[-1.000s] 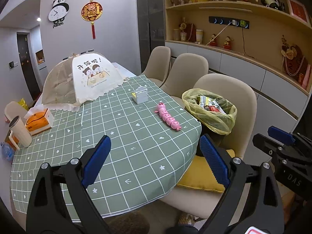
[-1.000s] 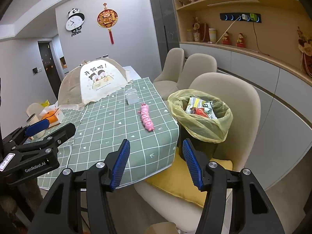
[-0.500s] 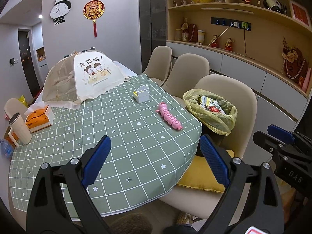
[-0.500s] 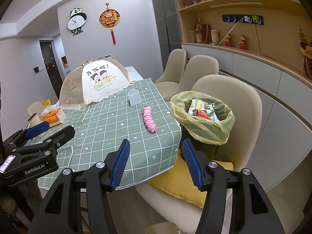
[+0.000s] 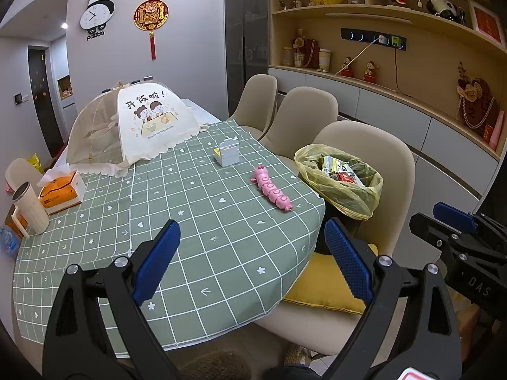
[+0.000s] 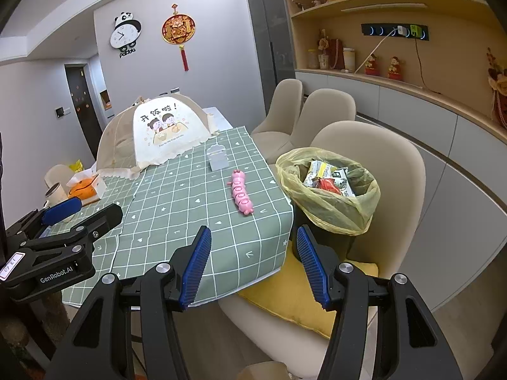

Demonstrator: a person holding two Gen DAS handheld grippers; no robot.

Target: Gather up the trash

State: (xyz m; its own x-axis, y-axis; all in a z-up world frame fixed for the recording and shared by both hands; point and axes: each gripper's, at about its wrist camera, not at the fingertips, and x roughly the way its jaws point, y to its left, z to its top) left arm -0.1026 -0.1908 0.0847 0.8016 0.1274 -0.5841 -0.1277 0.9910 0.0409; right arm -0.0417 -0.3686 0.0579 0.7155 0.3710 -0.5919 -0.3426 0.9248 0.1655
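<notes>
Counter (image 5: 190, 221) under green checked cloth holds a mesh food cover (image 5: 126, 126), tissue box (image 5: 61, 190), cup (image 5: 30, 209), grey holder (image 5: 226, 153) and pink toy (image 5: 271, 188)

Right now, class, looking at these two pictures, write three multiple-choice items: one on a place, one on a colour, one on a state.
1. Where does the bin stand?
A. on a chair seat
B. on the table
C. on the shelf

2. What colour is the toy caterpillar?
A. blue
B. pink
C. black

3. How are the left tongs and right tongs?
A. both shut on wrappers
B. one open, one shut
C. both open and empty

Answers: 1 A, its base rests on the yellow cushion; 2 B, its body is pink; 3 C, nothing sits between either pair of blue pads.
</notes>
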